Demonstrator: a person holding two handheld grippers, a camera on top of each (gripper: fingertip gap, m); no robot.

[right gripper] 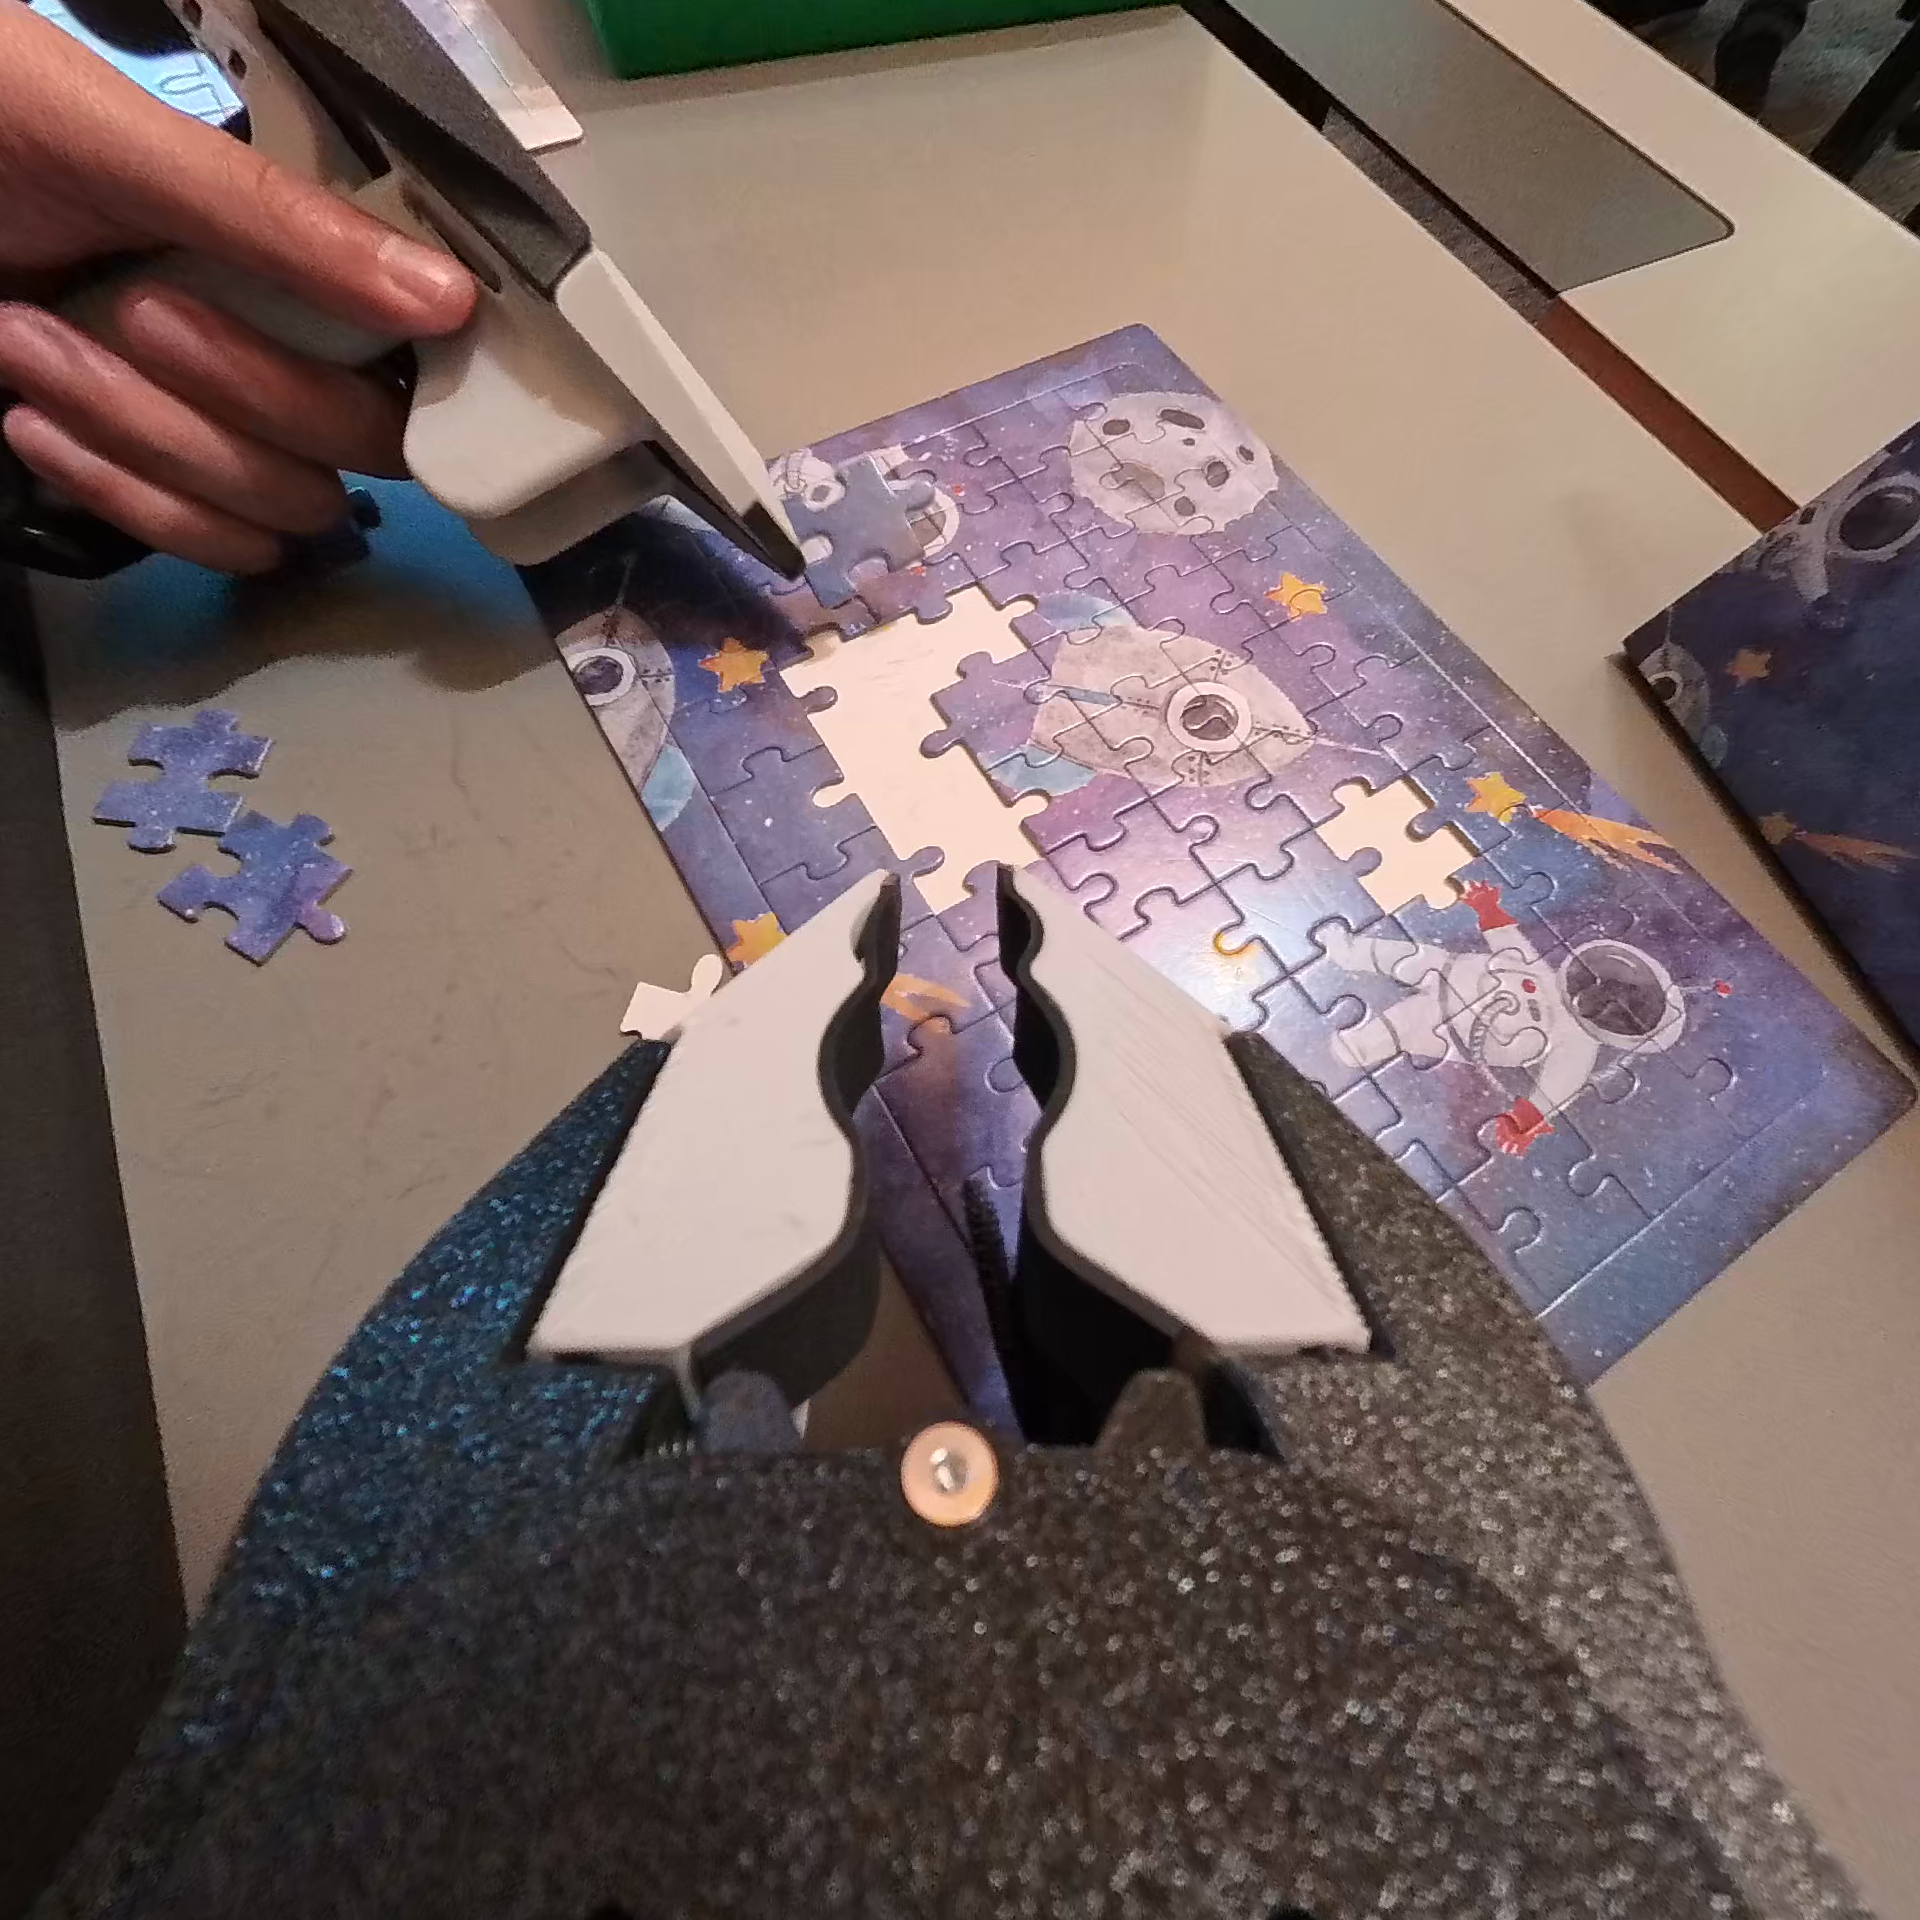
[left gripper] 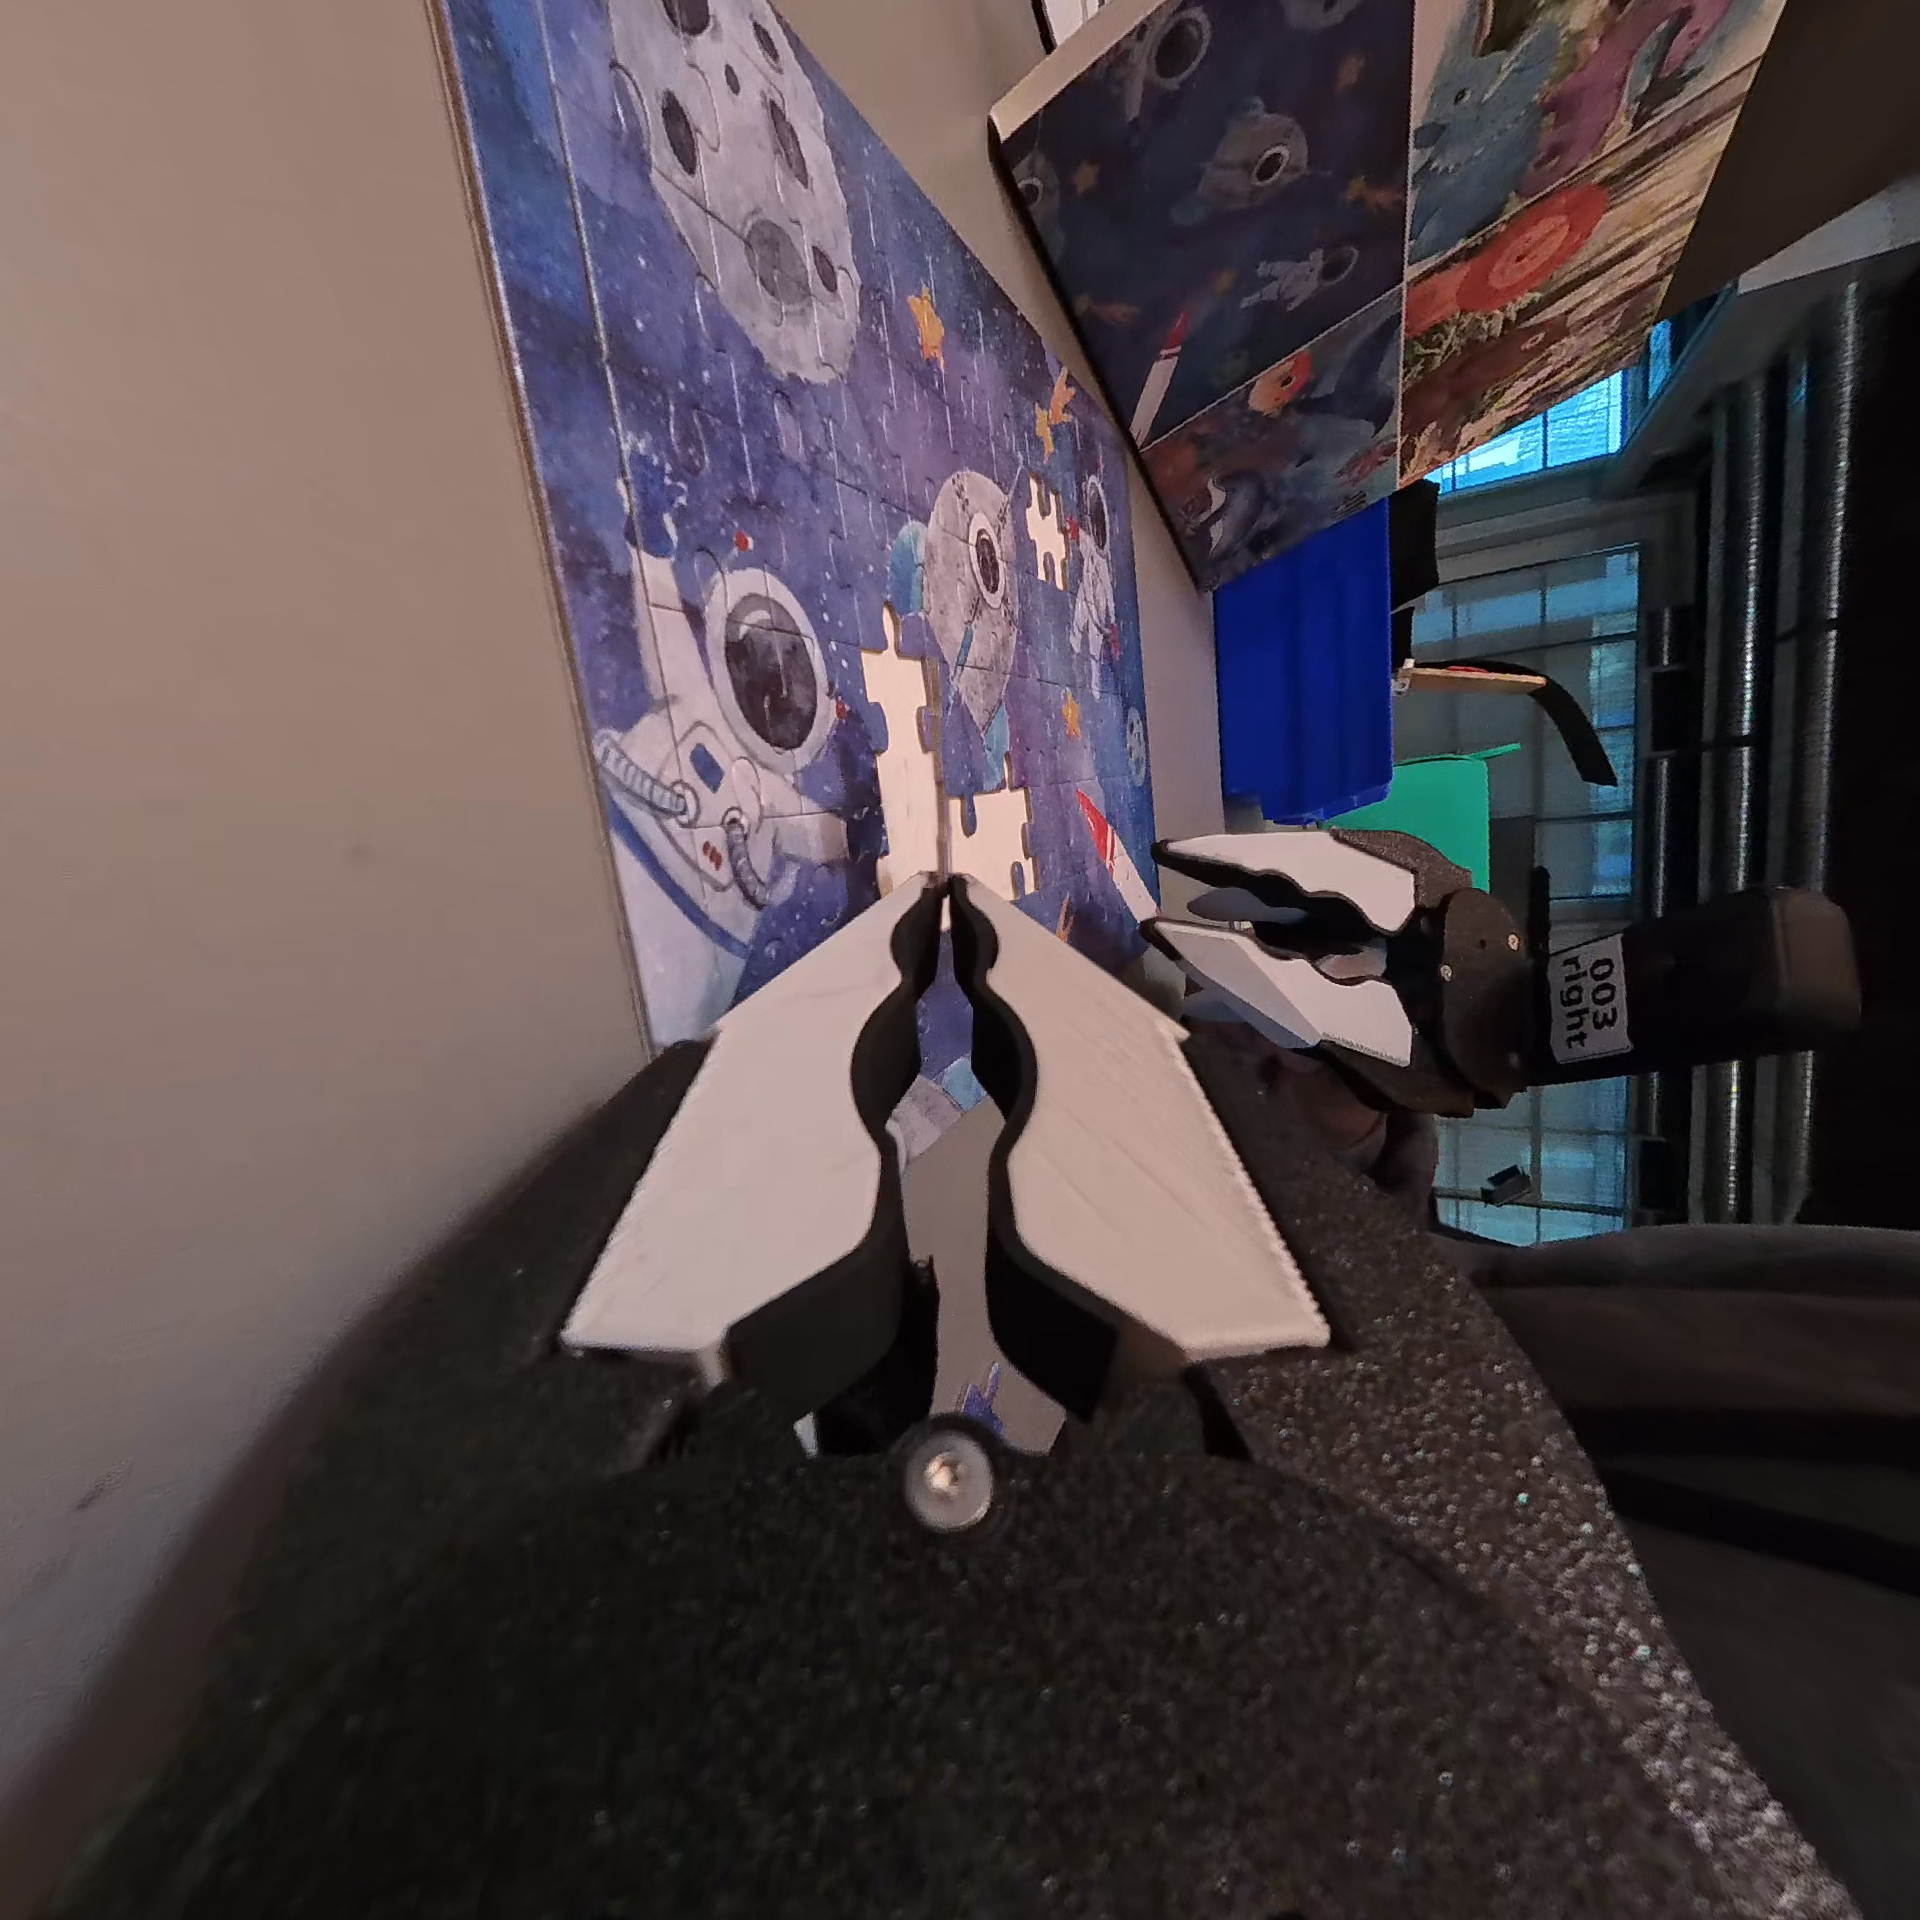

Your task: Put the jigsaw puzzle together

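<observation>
Jigsaw puzzle [right gripper: 1195, 831] lies flat on the counter [right gripper: 935, 208], mostly assembled. We see two white gaps in it: a big irregular gap [right gripper: 914, 727] mid-board and a smaller gap [right gripper: 1397, 847] nearer the astronaut.

We hold one blue puzzle piece [right gripper: 857, 530] with the left gripper [right gripper: 784, 540], pressed together on the piece's edge. Piece sits tilted above the board, just beyond the far end of the big gap, near but not seated. In the left wrist view the left gripper [left gripper: 943, 883] tips meet on a thin edge-on sliver, the big gap directly ahead of them.

Right gripper [right gripper: 945, 894] is spread, holding nothing, tips over the near end of the big gap; whether they touch the board we cannot tell. In the left wrist view the right gripper [left gripper: 1169, 894] shows off the board's right edge, fingers apart.

Two loose blue pieces [right gripper: 223, 831] lie on the counter left of the board, touching each other. One white face-down piece [right gripper: 675, 997] pokes out beside the right gripper's left finger, just off the board edge. Picture box [right gripper: 1808, 717] sits right of the board, well apart. A hand [right gripper: 187, 301] grips the left gripper's handle.
</observation>
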